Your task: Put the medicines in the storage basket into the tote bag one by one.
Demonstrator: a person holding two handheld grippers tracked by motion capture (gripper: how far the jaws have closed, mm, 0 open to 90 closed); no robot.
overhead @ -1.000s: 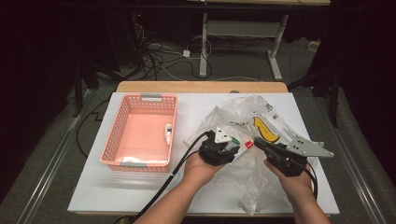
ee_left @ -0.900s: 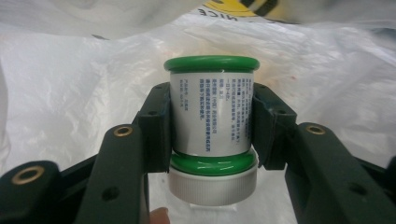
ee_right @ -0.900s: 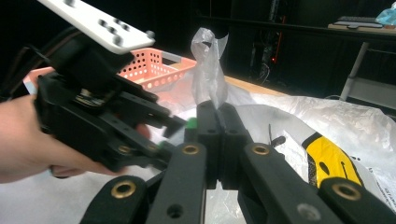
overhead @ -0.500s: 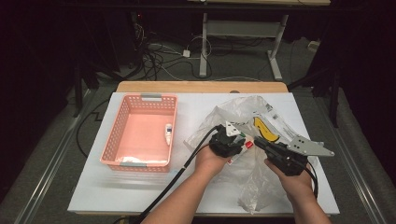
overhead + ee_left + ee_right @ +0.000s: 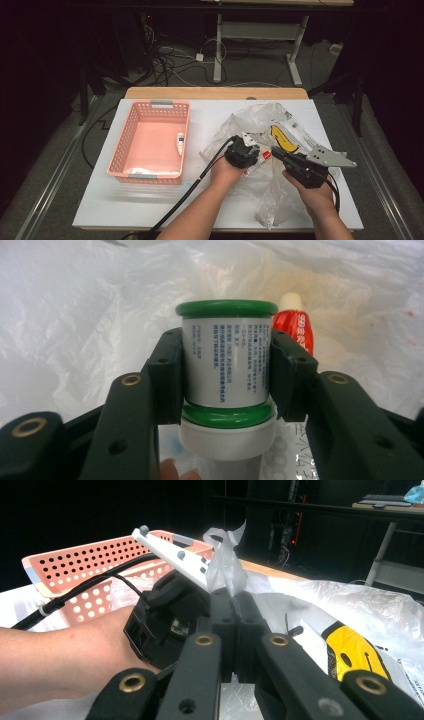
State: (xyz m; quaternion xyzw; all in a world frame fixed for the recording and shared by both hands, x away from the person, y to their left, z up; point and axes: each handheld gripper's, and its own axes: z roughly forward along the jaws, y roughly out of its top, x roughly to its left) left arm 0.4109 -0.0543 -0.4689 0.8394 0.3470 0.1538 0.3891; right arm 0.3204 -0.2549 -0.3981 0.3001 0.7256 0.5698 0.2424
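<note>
We hold the jar (image 5: 226,371) clamped across its body in the left gripper (image 5: 243,151), its axis pointing away along the jaws, over the bag (image 5: 280,190), whose edge the right gripper (image 5: 232,611) pinches, and the basket (image 5: 160,104) lies to our left.

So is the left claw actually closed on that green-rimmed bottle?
Yes. In the left gripper view both pads of the left claw press the sides of the green-rimmed bottle, with no gap showing.
</note>
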